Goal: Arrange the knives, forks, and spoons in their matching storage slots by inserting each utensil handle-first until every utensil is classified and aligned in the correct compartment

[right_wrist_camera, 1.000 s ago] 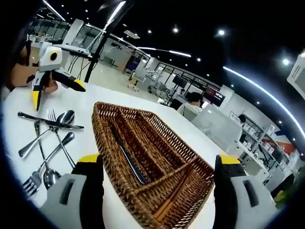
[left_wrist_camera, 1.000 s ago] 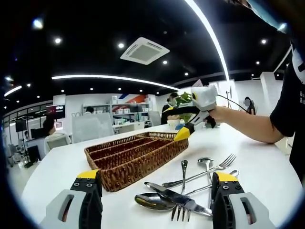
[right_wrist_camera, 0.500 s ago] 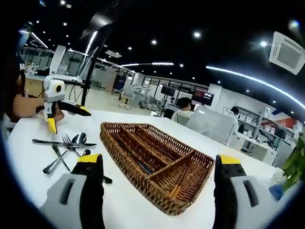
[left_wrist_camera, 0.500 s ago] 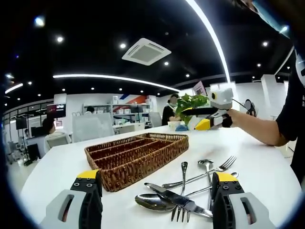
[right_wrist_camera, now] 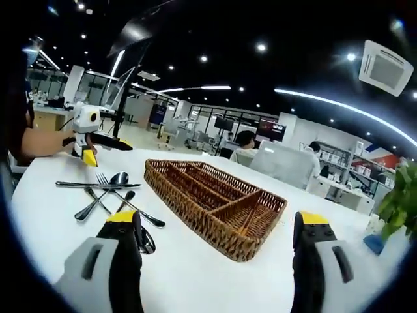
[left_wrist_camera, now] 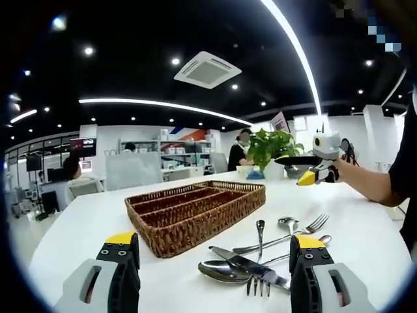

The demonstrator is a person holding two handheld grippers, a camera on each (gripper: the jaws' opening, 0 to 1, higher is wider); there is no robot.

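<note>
Over the last second the right gripper (left_wrist_camera: 311, 175) has pulled back from above the wicker tray (left_wrist_camera: 195, 215) and now hangs beyond the table's (left_wrist_camera: 365, 228) far edge on the cutlery side, near the potted plant (left_wrist_camera: 272, 145). In the right gripper view the tray, seen steeply from above a second ago with a dark knife lying in one long slot, is now seen from a low angle, so its slots can no longer be read. As a judgement, one knife has just been stowed and the hand is drawing back before going for the next utensil.

The right gripper's (right_wrist_camera: 218, 257) own view shows its jaws standing wide apart with nothing between them. The left gripper (left_wrist_camera: 215, 267) is likewise wide open and empty, low over the near edge of the table; its yellow tips frame the cutlery pile (left_wrist_camera: 264, 251).

That pile lies on the bare tabletop just beside the tray's long side and apart from it: a knife (left_wrist_camera: 251, 266) lies across a large spoon (left_wrist_camera: 221, 272), with forks and smaller spoons crossed beneath and beside them, handles pointing different ways. The tray is a brown woven basket with long parallel compartments and a short cross compartment at one end. Most of the sorting looks yet to be done.
</note>
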